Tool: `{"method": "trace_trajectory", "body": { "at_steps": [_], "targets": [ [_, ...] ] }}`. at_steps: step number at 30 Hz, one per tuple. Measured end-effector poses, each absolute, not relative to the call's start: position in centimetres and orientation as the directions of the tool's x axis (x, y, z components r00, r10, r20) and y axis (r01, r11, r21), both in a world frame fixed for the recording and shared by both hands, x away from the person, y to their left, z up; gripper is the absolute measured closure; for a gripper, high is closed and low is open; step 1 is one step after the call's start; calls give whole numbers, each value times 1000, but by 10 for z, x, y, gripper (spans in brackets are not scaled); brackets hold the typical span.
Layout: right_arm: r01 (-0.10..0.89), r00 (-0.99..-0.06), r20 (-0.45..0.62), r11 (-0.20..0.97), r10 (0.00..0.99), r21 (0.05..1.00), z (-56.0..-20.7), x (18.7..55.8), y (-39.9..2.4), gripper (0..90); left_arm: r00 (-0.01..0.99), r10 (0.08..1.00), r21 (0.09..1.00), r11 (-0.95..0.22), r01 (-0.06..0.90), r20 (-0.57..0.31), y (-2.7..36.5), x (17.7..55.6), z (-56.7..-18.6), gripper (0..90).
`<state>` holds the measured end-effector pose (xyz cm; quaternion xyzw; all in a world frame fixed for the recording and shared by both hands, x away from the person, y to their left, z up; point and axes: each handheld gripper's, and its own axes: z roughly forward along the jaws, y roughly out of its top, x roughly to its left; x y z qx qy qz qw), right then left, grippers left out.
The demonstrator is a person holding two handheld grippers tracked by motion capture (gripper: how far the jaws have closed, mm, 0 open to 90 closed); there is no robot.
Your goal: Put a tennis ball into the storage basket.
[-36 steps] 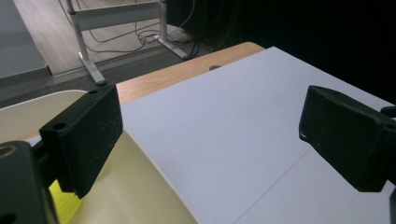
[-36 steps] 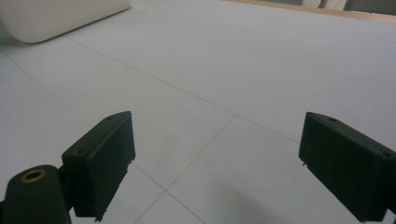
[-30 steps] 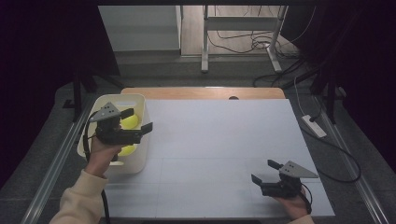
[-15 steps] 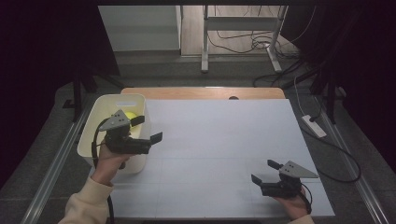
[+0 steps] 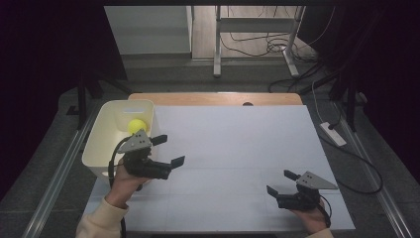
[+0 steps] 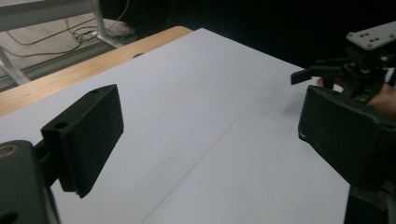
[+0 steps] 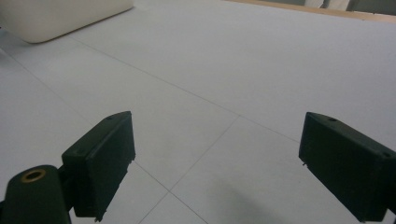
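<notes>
A yellow ball (image 5: 136, 125) lies inside the cream bin (image 5: 106, 145) at the table's left. My left gripper (image 5: 168, 150) hovers just right of the bin's near corner, jaws wide and empty, pointing across the table. In the left gripper view my left gripper (image 6: 210, 130) has only bare white tabletop between its jaws, with the right gripper (image 6: 313, 74) farther off. My right gripper (image 5: 280, 182) rests low near the front right of the table, open and empty. In the right gripper view my right gripper (image 7: 215, 158) faces the white surface, with the bin (image 7: 56, 16) at the top left.
A white tabletop (image 5: 237, 148) covers a wooden table whose edge (image 5: 213, 98) shows at the back. A power strip (image 5: 333, 134) lies off the right side. Table legs and cables stand on the floor behind.
My left gripper has moved out from over the bin to the right and toward the front edge, uncovering the yellow ball in the bin. The right gripper has stayed still.
</notes>
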<state>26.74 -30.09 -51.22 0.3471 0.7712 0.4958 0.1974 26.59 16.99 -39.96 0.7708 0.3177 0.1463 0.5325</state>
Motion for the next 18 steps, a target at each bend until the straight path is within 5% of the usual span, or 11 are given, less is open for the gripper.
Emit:
{"method": "trace_trajectory", "body": {
  "at_steps": [18],
  "targets": [
    [342,-679,40,267,733,901,-512,267,-302,105,804,585,895,-296,335,-108,134,251,-428,72]
  ]
}}
